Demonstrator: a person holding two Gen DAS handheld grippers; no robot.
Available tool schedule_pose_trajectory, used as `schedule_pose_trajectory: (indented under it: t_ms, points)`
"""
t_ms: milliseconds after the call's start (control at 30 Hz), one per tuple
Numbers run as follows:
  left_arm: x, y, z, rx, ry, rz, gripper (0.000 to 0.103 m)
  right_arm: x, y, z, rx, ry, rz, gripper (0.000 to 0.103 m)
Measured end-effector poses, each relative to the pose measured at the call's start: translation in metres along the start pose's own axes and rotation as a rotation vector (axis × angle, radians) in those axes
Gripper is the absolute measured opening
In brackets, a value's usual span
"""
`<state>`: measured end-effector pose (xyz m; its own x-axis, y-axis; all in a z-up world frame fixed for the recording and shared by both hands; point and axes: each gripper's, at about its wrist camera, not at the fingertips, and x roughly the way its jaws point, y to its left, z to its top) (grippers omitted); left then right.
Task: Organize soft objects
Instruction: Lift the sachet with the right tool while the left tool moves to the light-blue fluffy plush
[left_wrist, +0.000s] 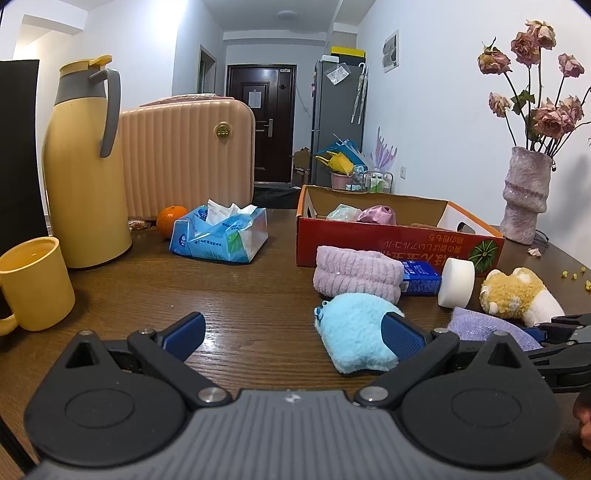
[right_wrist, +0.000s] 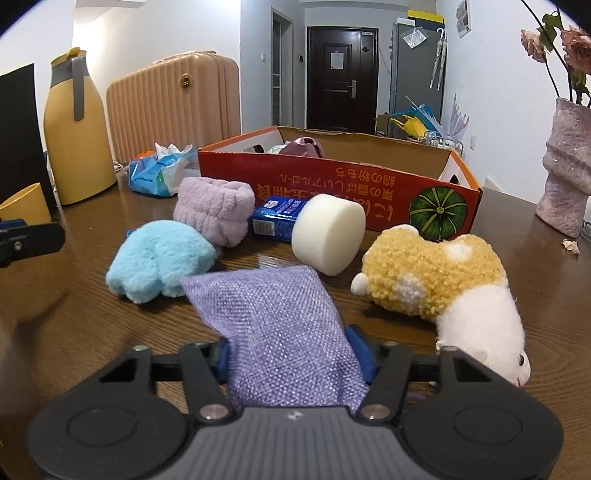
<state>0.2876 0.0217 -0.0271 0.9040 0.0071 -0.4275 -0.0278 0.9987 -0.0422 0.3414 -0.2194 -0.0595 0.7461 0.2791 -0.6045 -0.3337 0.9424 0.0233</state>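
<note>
Purple woven pouch (right_wrist: 280, 325) sits between the blue pads of the right gripper (right_wrist: 291, 354), near edge of the wooden table (right_wrist: 517, 258). Both pads are on the cloth, which bunches and narrows where they pinch: clamped on it, at the near end.

Handling, my guess: light, limp, coarse weave, so decent friction and nothing to break. It will sag and swing from one end once lifted. The grip is fine where it is; a mid-body pinch would droop less.

Long axis runs away from the camera toward the red cardboard box (right_wrist: 332, 173), tilted slightly left. The far end is wider and flat, with its corners pointing at the blue plush (right_wrist: 159, 258) and the white foam puck (right_wrist: 327, 232). It overlaps both in the right wrist view; can't tell whether it touches them.

Left gripper (left_wrist: 293, 338) is wide open and empty, with bare table between the pads. Its right pad overlaps the blue plush in the left wrist view; contact unclear.

Loose on the table in front of the box: a lilac fuzzy roll (right_wrist: 216, 208), a blue tissue packet (right_wrist: 277, 218) and a yellow-white plush animal (right_wrist: 443, 284) just right of the pouch. The box already holds a pink cloth item (right_wrist: 303, 147). Likely destination for the pouch too, and the open top gives clearance.
</note>
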Motion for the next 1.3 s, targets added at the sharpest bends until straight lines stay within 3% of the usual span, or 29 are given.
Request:
schedule_pose_trajectory:
  t_ms: [233, 633, 1300]
  points:
    - [0.000, 0.000, 0.000, 0.000, 0.000, 0.002, 0.103, -0.007, -0.001, -0.001, 0.002, -0.032, -0.004, 0.046]
    - [0.004, -0.002, -0.002, 0.011, 0.004, 0.013, 0.103, -0.033, -0.005, 0.004, 0.010, -0.197, -0.039, 0.046]
    - [0.018, -0.017, -0.004, 0.031, 0.027, 0.066, 0.103, -0.057, -0.026, 0.010, 0.077, -0.323, -0.114, 0.046]
